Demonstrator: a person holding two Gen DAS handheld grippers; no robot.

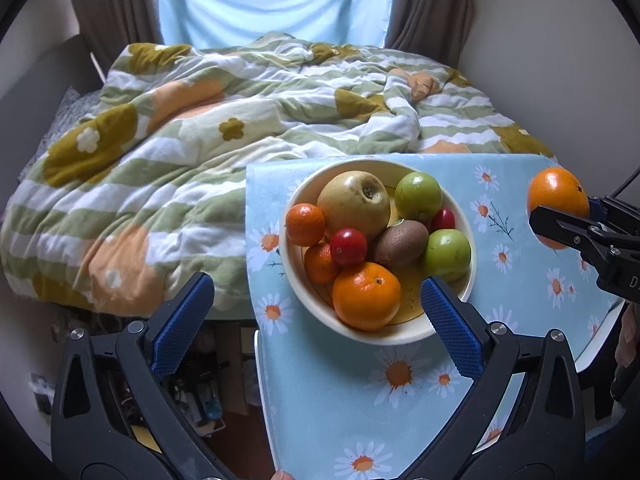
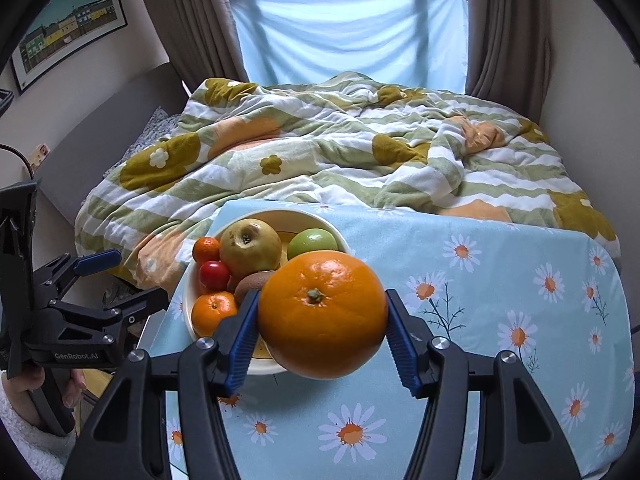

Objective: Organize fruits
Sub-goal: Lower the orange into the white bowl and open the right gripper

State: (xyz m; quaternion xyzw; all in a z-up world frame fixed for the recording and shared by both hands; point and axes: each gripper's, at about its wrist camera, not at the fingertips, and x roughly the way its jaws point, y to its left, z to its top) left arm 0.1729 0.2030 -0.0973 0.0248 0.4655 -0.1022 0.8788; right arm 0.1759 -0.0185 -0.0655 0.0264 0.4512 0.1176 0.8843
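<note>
Right gripper (image 2: 322, 334) pinches the big orange (image 2: 322, 314) beside the bowl (image 1: 472, 236); left gripper (image 1: 316, 326) gapes empty; lower gently into a gap.

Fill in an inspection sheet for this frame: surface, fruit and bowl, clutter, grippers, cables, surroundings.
Surface: table under a light blue daisy-print cloth, set against the bed.
Job's things: cream bowl near the table's left edge holds a pear, two green apples, a kiwi, red fruits and several oranges; one large orange is out of the bowl.
Clutter: nothing seen on the cloth.
Grippers: left gripper open and empty over the bowl's near side; right gripper shut on the large orange.
Cables: a dark cable runs behind the left gripper.
Surroundings: rumpled striped quilt, brown curtains, framed picture.
</note>
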